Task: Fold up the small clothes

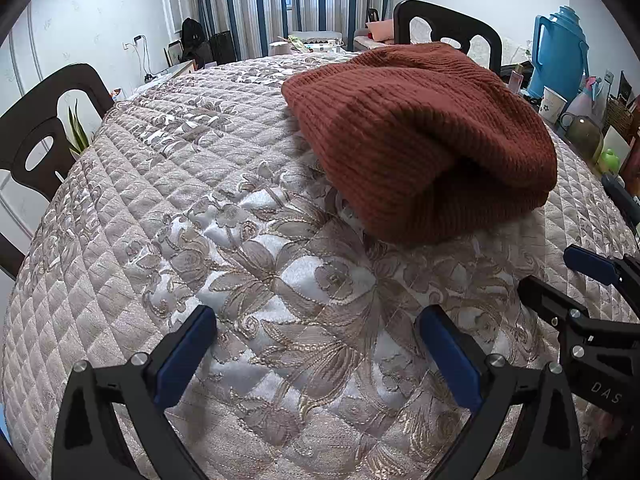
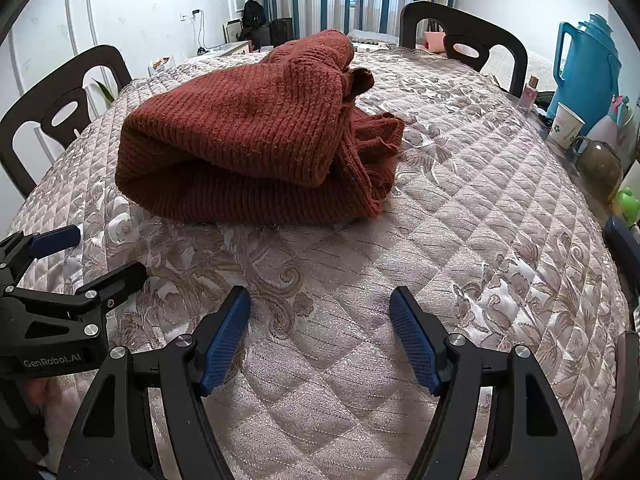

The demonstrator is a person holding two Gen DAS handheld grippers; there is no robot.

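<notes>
Sweater (image 2: 248,136), rust-red ribbed knit, lies folded in a thick bundle on quilted floral tablecloth (image 2: 460,208), toward the far middle of the table, ahead of both grippers and apart from them. 2 dark chairs (image 2: 464,40) stand at the table's edge. Blue thermos jug (image 2: 586,68) sits on the right with a paper cup (image 2: 566,124) beside it. Left gripper (image 1: 316,344) hovers over cloth, jaws wide, nothing between. Right gripper (image 2: 320,316) likewise wide and empty.
</notes>
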